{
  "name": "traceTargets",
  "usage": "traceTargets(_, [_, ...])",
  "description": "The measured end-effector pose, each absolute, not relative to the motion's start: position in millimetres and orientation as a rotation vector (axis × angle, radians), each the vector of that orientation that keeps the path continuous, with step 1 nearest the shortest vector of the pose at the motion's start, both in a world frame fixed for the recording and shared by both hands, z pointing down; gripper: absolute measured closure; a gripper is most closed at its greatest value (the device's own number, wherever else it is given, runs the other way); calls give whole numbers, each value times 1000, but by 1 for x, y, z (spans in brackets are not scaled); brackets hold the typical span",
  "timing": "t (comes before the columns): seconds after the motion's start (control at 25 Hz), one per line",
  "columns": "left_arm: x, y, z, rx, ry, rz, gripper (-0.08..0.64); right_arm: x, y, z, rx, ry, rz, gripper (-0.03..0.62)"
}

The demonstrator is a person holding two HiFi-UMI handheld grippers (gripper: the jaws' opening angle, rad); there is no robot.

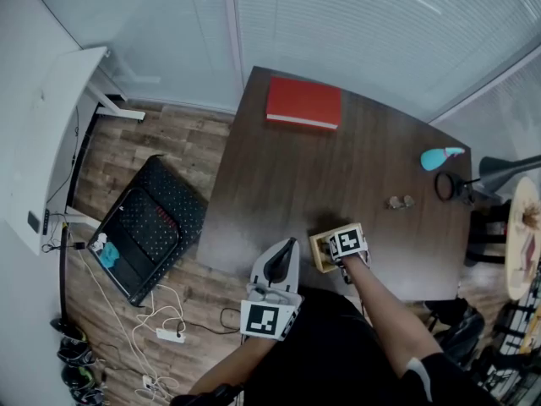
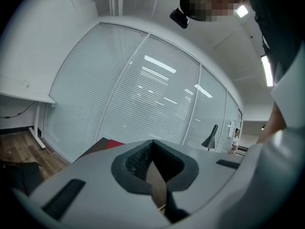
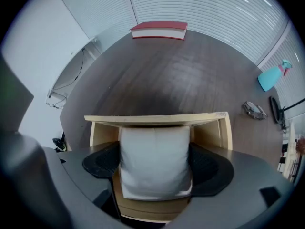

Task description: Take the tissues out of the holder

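A light wooden holder [image 3: 157, 120] stands at the table's near edge, also visible in the head view [image 1: 319, 249]. A white stack of tissues [image 3: 153, 175] stands upright inside it. My right gripper [image 3: 155, 151] reaches down into the holder, with its dark pads [image 3: 208, 168] pressed on both sides of the stack. From the head view, that gripper [image 1: 345, 247] covers most of the holder and hides the tissues. My left gripper [image 1: 288, 247] hovers off the table's near edge, left of the holder, jaws together and holding nothing. Its own view [image 2: 152, 149] points up at the window blinds.
On the dark wooden table [image 1: 279, 176] lie a red book [image 1: 303, 102] at the far side, a teal spray bottle [image 1: 439, 156] and a black lamp [image 1: 499, 172] at the right, and small objects [image 1: 400, 201]. A black case [image 1: 148, 227] and cables lie on the floor at left.
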State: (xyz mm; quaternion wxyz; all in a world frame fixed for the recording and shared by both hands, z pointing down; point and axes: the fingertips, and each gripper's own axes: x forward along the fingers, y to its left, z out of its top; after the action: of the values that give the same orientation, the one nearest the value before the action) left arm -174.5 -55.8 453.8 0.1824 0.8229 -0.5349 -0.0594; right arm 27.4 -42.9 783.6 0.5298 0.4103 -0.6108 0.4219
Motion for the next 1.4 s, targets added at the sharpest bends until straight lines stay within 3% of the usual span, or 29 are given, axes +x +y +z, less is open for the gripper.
traceTargets(0.84, [-161, -71, 462, 2356, -1435, -122, 561, 26, -37, 798, 842, -1422, 907, 156])
traceTargets(1.0, [-161, -69, 458, 2362, -1424, -131, 560, -3, -44, 800, 796, -1593, 923, 158])
traceTargets(1.4, [-160, -60, 453, 2400, -1384, -152, 561, 23, -30, 771, 824, -1530, 957, 183])
